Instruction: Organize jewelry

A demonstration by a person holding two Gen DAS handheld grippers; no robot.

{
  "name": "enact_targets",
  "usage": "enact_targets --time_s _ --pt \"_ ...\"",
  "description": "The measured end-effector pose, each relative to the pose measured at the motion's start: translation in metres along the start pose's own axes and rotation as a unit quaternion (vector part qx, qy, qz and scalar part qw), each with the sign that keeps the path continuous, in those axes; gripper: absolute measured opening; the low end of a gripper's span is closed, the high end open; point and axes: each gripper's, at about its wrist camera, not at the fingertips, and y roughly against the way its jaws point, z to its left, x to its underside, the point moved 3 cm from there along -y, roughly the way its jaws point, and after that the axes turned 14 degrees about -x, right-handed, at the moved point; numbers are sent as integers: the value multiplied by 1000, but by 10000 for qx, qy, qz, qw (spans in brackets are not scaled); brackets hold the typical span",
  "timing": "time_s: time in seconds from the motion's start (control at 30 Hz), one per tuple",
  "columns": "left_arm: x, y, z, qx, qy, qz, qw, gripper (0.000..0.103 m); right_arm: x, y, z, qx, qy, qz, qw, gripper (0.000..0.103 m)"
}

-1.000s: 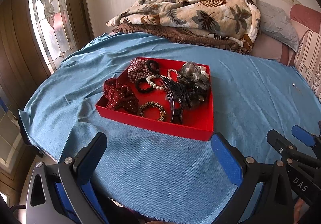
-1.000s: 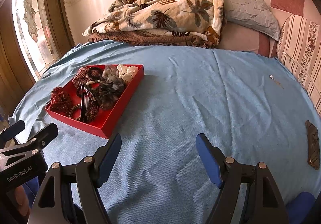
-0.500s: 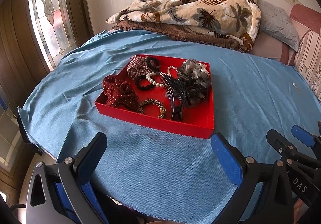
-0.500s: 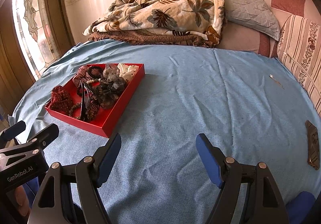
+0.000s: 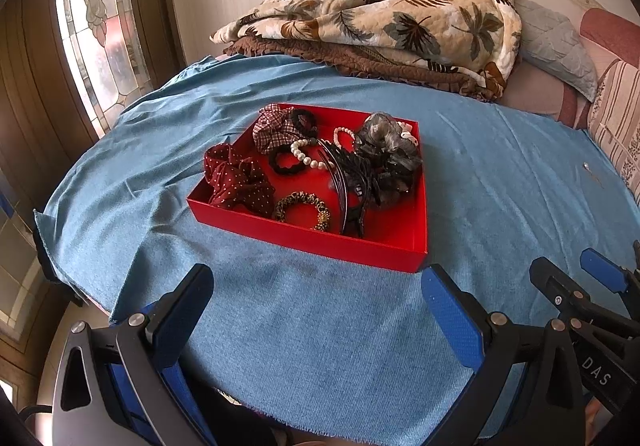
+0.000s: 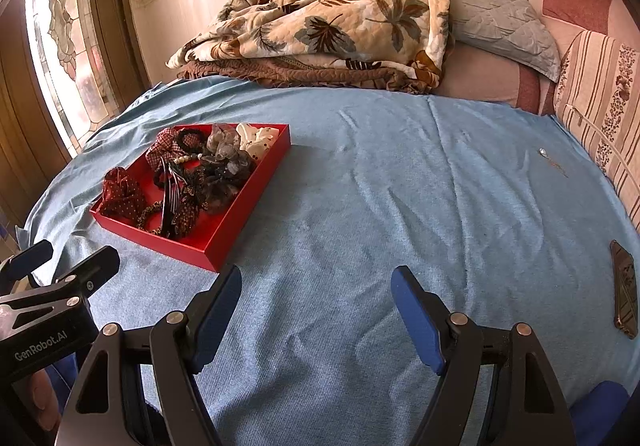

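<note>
A red tray (image 5: 348, 246) sits on the blue cloth and also shows in the right wrist view (image 6: 224, 234). It holds a dark red dotted scrunchie (image 5: 238, 182), a plaid scrunchie (image 5: 274, 132), a pearl bracelet (image 5: 306, 156), a leopard hair tie (image 5: 302, 206), a black headband (image 5: 340, 182) and a grey organza scrunchie (image 5: 386, 150). My left gripper (image 5: 316, 298) is open and empty, in front of the tray. My right gripper (image 6: 316, 302) is open and empty over bare cloth, right of the tray.
A folded leaf-print quilt (image 6: 320, 30) and pillows (image 6: 504, 26) lie at the back. A small pin (image 6: 552, 162) and a brown flat object (image 6: 624, 290) lie on the cloth at right. A stained-glass window (image 5: 92, 22) is on the left. The cloth's edge (image 5: 80, 286) drops near left.
The left gripper has drawn slightly closer to the tray and tilted a little. The right gripper has barely moved. Both stay open.
</note>
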Motion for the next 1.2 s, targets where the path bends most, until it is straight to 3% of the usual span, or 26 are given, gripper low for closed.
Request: enact_targets --time_s 1.2 --pt "8 -10 0 25 -46 153 9999 103 5 -5 2 -11 33 61 10000 83"
